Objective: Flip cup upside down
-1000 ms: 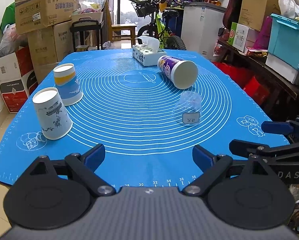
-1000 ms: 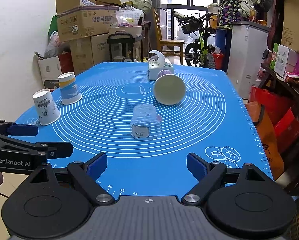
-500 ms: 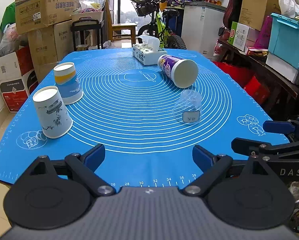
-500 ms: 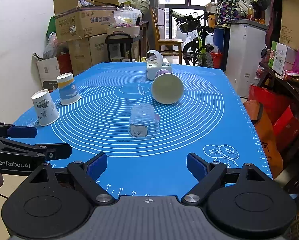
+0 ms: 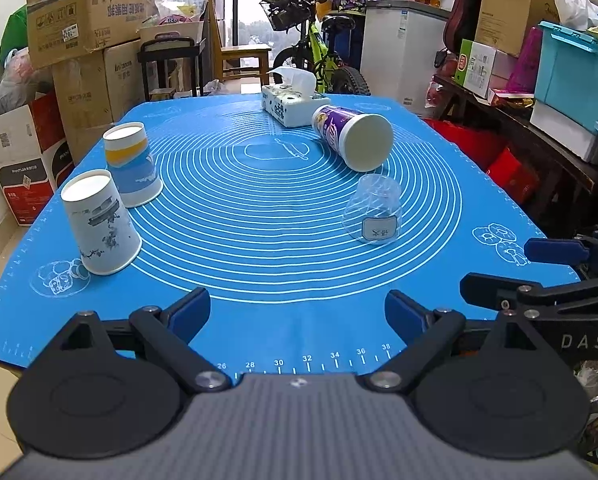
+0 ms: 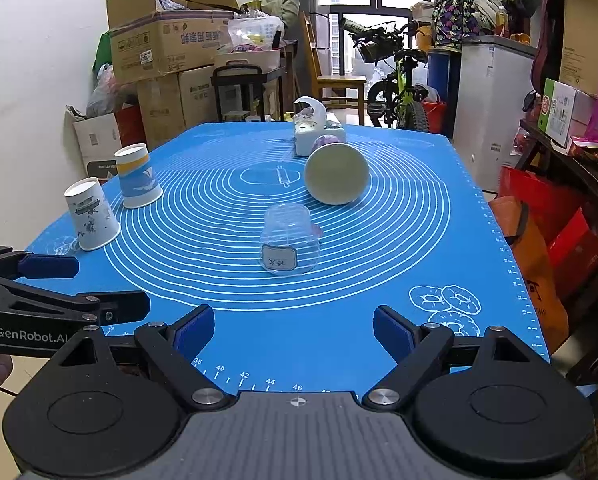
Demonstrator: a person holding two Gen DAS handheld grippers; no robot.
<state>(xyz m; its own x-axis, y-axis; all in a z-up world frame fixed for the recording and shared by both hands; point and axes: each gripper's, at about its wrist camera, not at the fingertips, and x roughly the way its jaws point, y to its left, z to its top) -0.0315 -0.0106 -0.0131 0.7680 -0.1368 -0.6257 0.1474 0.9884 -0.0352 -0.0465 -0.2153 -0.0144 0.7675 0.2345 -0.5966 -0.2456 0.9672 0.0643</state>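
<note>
A purple-and-white cup [image 5: 351,136] lies on its side on the blue mat [image 5: 259,216], its base toward me; it also shows in the right wrist view [image 6: 336,174]. A clear plastic cup [image 5: 373,214] [image 6: 289,240] stands upside down in front of it. At the left, a white paper cup [image 5: 99,222] [image 6: 91,214] and a blue-and-yellow paper cup [image 5: 131,164] [image 6: 137,176] stand upside down. My left gripper [image 5: 297,314] and right gripper [image 6: 293,330] are both open and empty, held over the mat's near edge.
A tissue box [image 5: 293,108] sits at the far side of the mat. Cardboard boxes [image 5: 87,20] are stacked at the back left, a bicycle [image 5: 319,56] and a white cabinet [image 5: 403,48] behind, cluttered shelves at the right.
Both grippers have drifted slightly; the cups have not moved and the jaws stay open.
</note>
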